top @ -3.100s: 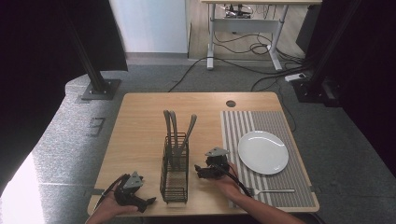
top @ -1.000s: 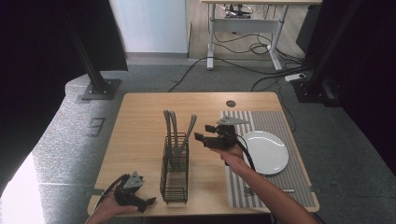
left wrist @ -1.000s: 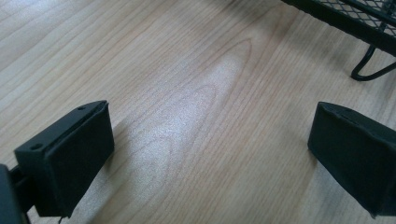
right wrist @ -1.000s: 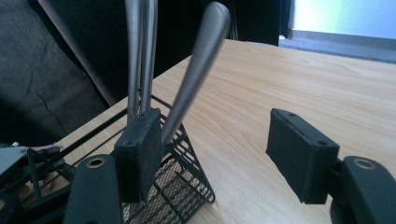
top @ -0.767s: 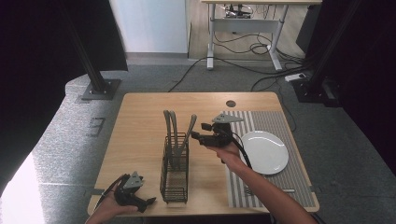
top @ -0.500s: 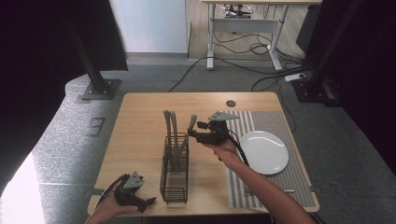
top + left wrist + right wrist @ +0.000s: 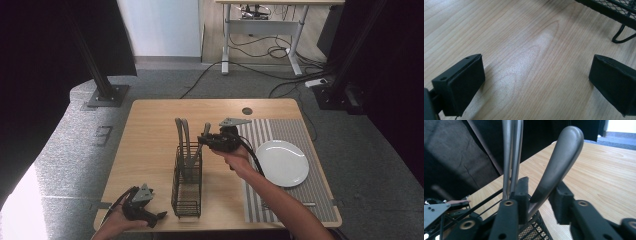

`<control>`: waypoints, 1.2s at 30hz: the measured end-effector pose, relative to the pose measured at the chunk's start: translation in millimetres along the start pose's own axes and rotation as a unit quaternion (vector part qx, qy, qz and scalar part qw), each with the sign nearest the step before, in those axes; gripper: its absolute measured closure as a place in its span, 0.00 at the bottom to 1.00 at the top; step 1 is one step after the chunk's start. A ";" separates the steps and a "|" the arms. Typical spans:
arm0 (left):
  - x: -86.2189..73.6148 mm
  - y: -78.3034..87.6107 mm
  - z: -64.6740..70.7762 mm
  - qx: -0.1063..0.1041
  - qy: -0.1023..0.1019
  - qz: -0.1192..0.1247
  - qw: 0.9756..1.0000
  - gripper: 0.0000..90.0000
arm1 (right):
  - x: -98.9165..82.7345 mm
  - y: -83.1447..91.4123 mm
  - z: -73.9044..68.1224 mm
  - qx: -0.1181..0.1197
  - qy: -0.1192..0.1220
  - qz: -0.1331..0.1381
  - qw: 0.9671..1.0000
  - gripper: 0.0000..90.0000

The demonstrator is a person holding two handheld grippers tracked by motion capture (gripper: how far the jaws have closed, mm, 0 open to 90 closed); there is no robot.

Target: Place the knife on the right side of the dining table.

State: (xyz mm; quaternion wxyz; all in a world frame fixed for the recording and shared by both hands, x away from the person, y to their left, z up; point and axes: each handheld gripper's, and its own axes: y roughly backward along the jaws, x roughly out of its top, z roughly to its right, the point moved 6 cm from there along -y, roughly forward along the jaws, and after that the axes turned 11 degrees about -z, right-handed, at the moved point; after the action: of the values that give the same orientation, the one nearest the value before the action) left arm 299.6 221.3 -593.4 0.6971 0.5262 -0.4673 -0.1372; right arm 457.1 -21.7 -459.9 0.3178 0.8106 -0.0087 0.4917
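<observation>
The right gripper point(image 7: 206, 141) reaches level over the middle of the tabletop point(image 7: 150, 125), its jaws around the handle point(image 7: 560, 167) of a utensil that stands in the black wire caddy point(image 7: 187, 180). The jaws have just been closing. In the right gripper view one pad lies against the handle's lower part, while the other sits just beside it with a thin gap, so the pinch looks not quite complete.

The handle is dull grey metal, smooth and flattened, widening to a rounded tip at the top and leaning away from the caddy's rim. Its working end is sunk inside the mesh, so what kind of utensil it is cannot be told. Two more slim grey handles point(image 7: 511, 155) rise upright just beside it, their tops cut off by the upper edge of the right gripper view.

The caddy stands lengthwise toward the near edge of the tabletop, left of the striped placemat point(image 7: 295, 200) that carries a white plate point(image 7: 283, 162). A small metal piece lies on the mat near its front edge, too small to identify.

The right forearm stretches diagonally from the near right corner, the hand wrapped around the gripper's body with the cable trailing along the wrist.

The left gripper point(image 7: 150, 216) rests at the near left corner, low over bare wood, its jaws spread wide with nothing between them.
</observation>
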 end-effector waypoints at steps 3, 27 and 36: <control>0.0 0.0 0.0 0.000 0.000 0.000 1.000 0.00 | 0.1 0.0 1.5 0.013 -0.011 0.002 1.000 0.81; -0.1 0.1 0.2 0.000 0.001 0.000 1.000 0.00 | 24.1 56.0 -25.2 0.052 -0.010 0.096 0.994 0.92; -0.1 0.1 0.2 0.000 0.001 0.000 1.000 0.00 | 42.1 102.9 -28.4 0.025 0.017 0.143 0.989 0.93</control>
State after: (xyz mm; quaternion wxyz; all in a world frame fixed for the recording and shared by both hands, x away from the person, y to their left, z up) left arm 299.3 221.3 -593.4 0.6976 0.5264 -0.4665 -0.1366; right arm 422.8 -76.4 -365.0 0.2239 0.8007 -0.1065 0.5454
